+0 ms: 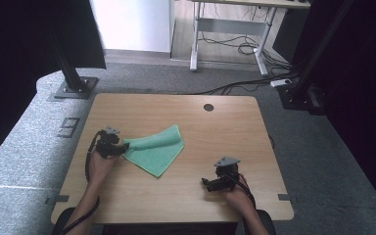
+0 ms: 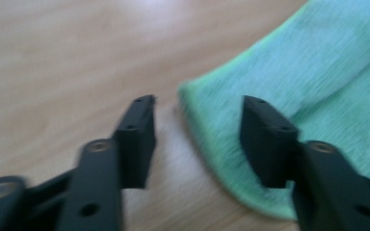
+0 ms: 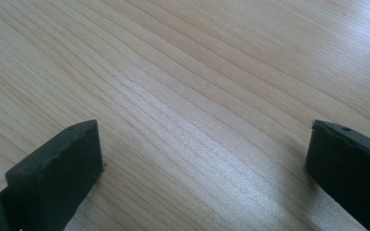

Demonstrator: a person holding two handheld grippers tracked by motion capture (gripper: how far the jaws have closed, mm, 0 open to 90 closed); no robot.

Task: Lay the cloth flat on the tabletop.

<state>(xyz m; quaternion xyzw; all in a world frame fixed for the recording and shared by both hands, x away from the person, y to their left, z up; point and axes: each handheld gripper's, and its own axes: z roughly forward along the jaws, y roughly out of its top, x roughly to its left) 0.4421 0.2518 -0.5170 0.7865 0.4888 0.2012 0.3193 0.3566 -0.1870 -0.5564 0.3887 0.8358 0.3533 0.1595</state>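
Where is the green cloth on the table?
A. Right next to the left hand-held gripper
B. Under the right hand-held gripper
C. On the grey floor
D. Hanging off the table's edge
A: the green cloth lies on the table with its corner at the left hand-held gripper, whose jaws stand apart around that corner.

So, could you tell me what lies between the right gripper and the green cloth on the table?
Nothing but bare wooden table: in the high view, the stretch from the right gripper to the green cloth is plain tabletop.
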